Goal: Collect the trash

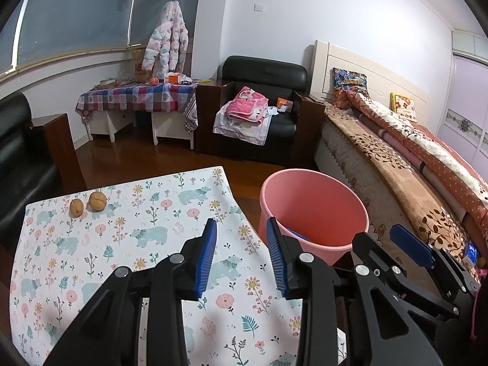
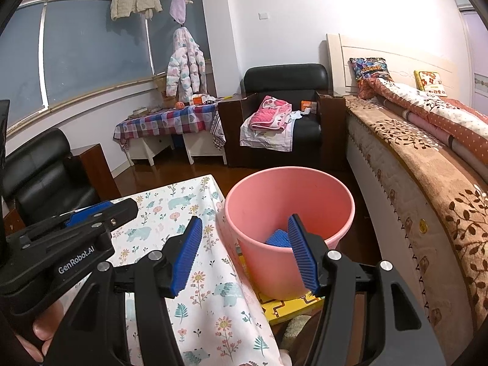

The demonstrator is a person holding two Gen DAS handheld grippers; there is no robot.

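Observation:
Two small brown round pieces [image 1: 76, 208] [image 1: 97, 201] lie side by side at the far left of a table with a floral bear-print cloth [image 1: 146, 213]. A pink bucket [image 1: 314, 210] [image 2: 289, 201] stands on the floor off the table's right edge, with a blue ribbed thing [image 2: 277, 238] lying inside. My left gripper [image 1: 241, 222] hovers open over the table's right part, nothing between its blue pads. My right gripper [image 2: 244, 219] hangs open near the bucket's near rim, empty. Each gripper shows in the other's view: the right gripper [image 1: 408, 242] and the left gripper [image 2: 91, 212].
A bed [image 1: 396, 164] with a brown blanket runs along the right, close to the bucket. A yellow mat [image 2: 289, 305] lies under the bucket. Behind are a black armchair [image 1: 259, 106] with pink cloth, a checkered side table [image 1: 137, 97] and a black sofa [image 1: 18, 158] at left.

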